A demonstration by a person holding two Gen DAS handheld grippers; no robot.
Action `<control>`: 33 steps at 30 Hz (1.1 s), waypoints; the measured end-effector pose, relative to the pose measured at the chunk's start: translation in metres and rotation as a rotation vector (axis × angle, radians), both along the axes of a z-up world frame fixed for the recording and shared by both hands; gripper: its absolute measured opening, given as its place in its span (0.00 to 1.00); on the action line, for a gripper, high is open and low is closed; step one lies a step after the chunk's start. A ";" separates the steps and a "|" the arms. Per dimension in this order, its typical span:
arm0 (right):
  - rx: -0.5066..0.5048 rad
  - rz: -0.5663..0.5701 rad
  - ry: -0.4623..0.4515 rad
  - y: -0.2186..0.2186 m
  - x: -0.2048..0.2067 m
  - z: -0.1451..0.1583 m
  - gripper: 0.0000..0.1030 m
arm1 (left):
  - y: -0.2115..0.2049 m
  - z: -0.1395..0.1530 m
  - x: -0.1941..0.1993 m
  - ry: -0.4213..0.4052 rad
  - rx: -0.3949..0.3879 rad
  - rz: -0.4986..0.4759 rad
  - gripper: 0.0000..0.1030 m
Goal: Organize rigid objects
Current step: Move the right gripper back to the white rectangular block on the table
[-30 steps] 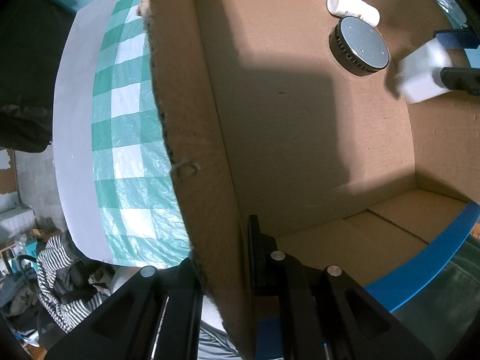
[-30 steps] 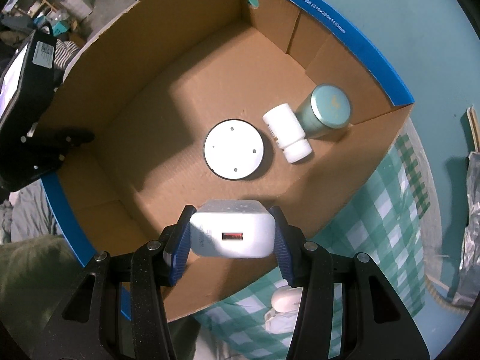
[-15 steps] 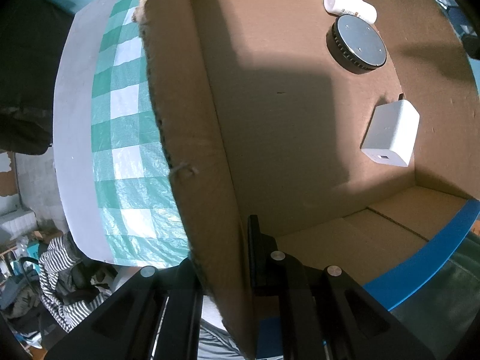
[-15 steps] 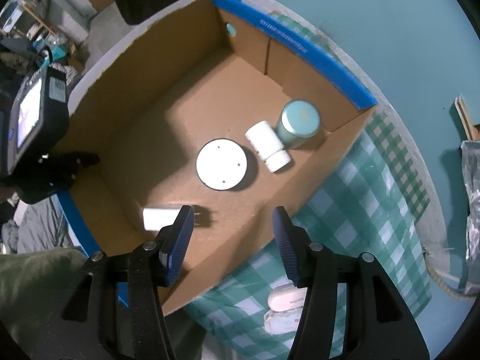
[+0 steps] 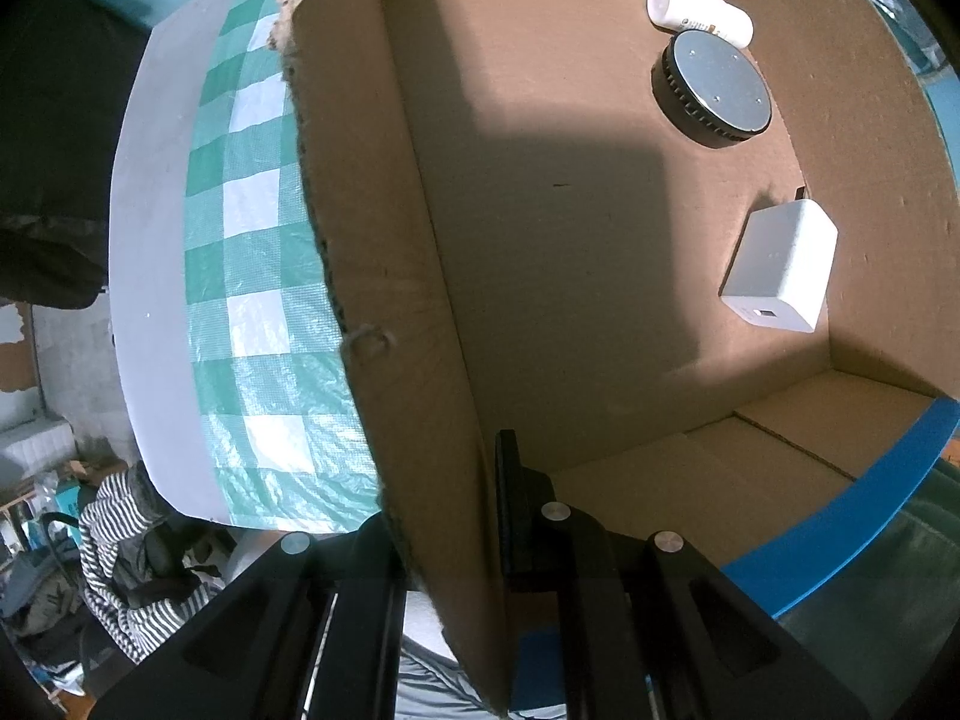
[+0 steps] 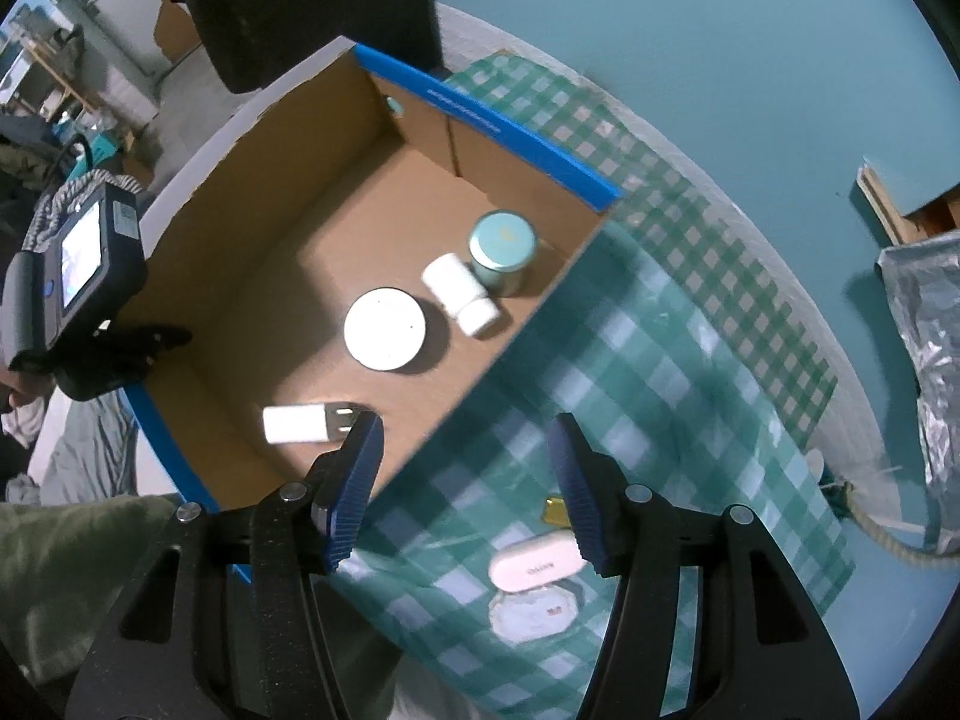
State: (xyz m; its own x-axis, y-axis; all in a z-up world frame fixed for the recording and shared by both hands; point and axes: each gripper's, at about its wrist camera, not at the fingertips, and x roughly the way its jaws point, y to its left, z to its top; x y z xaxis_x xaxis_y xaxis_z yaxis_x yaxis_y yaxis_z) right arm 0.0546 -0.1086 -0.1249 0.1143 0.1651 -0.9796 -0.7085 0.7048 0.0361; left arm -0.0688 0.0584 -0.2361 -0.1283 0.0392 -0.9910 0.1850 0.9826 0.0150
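Four things lay on the floor of the cardboard box (image 6: 252, 276): a white charger (image 6: 297, 423) near the blue-edged end wall, a round disc (image 6: 384, 329) in the middle, a small white bottle (image 6: 461, 294) on its side touching a teal tin (image 6: 503, 252) in the far corner. The left gripper (image 5: 456, 546) was clamped shut on the box's side wall, one finger outside and one inside. The right gripper (image 6: 471, 483) hovered above the box's other long wall and the green checked cloth (image 6: 690, 372), its blue-padded jaws opening with nothing between them. On the cloth beside the right finger lay a white oval case (image 6: 534, 561), a flat white packet (image 6: 531, 609) and a small gold item (image 6: 553, 509).
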 end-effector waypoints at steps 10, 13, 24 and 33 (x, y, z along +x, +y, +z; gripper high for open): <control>-0.020 -0.057 -0.014 -0.038 0.008 0.003 0.60 | 0.005 0.002 -0.001 -0.001 -0.005 0.029 0.08; -0.029 -0.068 -0.015 -0.048 0.010 0.001 0.60 | 0.004 0.002 -0.001 -0.002 -0.003 0.032 0.08; -0.154 -0.041 -0.017 -0.102 0.030 -0.044 0.61 | 0.003 0.004 -0.004 -0.008 0.002 0.044 0.08; -0.246 0.032 -0.001 -0.133 0.041 -0.092 0.61 | 0.001 0.006 -0.005 -0.007 0.004 0.059 0.08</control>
State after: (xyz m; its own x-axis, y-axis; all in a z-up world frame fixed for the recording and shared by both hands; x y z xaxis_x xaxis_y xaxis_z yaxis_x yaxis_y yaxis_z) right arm 0.0960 -0.2415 -0.2173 0.1142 -0.0743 -0.9907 -0.7307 0.6694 -0.1344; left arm -0.0734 0.0597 -0.2300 -0.1236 0.0355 -0.9917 0.1267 0.9917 0.0197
